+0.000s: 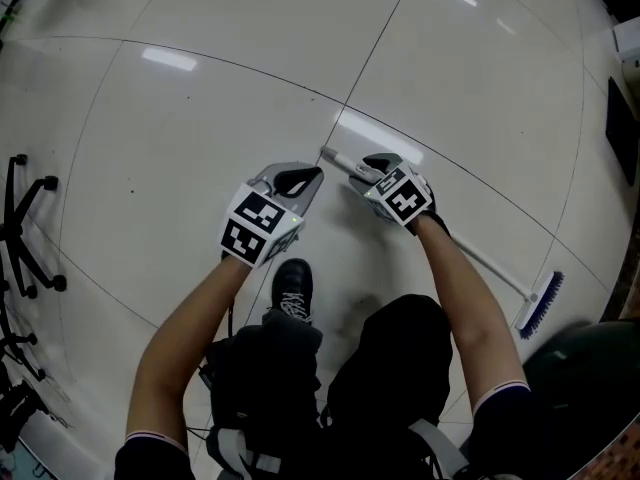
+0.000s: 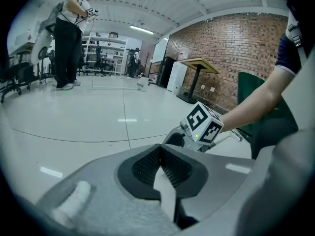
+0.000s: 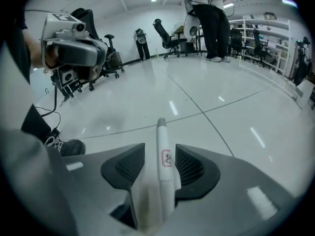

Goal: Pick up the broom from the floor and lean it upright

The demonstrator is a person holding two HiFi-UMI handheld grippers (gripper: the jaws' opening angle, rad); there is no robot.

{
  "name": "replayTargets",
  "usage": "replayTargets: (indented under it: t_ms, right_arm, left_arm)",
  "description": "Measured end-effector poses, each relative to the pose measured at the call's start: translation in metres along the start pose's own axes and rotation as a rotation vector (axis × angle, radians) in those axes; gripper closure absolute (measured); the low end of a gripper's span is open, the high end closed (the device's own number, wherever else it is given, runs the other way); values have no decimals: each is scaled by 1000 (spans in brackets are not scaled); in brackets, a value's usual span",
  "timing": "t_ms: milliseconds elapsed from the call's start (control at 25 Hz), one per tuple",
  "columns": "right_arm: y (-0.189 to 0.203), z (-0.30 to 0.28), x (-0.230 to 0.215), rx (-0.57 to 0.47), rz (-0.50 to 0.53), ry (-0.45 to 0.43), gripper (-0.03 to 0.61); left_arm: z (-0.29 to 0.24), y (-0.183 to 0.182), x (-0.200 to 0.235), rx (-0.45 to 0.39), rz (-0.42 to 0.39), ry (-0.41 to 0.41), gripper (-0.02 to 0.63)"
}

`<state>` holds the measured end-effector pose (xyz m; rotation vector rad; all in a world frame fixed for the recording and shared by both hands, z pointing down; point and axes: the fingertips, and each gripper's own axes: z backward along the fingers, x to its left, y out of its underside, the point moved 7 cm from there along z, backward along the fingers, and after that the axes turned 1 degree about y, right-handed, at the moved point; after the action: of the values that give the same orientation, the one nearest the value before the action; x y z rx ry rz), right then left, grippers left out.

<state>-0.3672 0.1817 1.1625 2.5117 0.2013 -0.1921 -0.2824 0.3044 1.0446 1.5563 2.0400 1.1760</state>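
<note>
The broom (image 1: 490,269) lies flat on the white tiled floor (image 1: 200,118). Its white handle (image 1: 460,243) runs slantwise from a seam between the tiles down to the blue brush head (image 1: 540,303) at the right. The right gripper (image 1: 365,168) is low over the free end of the handle. Its jaws stand apart with the handle between them, and the pads do not press on it. The left gripper (image 1: 312,176) hangs just beside it, with its jaws together and nothing in them.

The person's black shoe (image 1: 292,290) stands near both grippers, close to the handle's end. An office chair base (image 1: 25,228) is well apart at the left edge. A dark green rounded thing (image 1: 580,368), which I cannot name, is near the brush head.

Only the right gripper view shows a small label (image 3: 166,158) with red writing on the handle. Further back it shows some office chairs (image 3: 167,36) and a standing person (image 3: 209,14). Only the left gripper view shows a brick wall (image 2: 236,53), a tall table (image 2: 199,65) with a wooden top, and metal shelves (image 2: 98,53) far behind.
</note>
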Motion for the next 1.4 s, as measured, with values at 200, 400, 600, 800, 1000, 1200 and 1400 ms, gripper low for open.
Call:
replayTargets:
  t_ms: [200,400,600,800,1000,1200,1400]
  right_arm:
    - [16,-23,-1,57,-8,19,373]
    - [26,-33,-7,84,-17,76,404]
    - [29,-28,-1,104,28,72,471]
    - [10,2,-6,29,25,94,471]
    - [-29,68,-16,-108,-7,152,469]
    - [-71,160,-22,-226,-24,211,469]
    - [-116,273,-11,-307,-9,285,469]
  left_arm:
    - [3,12,4,25,14,-21,614]
    - [0,11,4,29,1,-17,614]
    - [-2,13,0,26,-7,-11,614]
    - [-4,10,-3,26,-21,0,614]
    - [5,-28,-5,-39,-60,1,614]
    - [24,-96,-16,-99,-80,18,614]
    - [65,-181,-37,-119,-123,36,614]
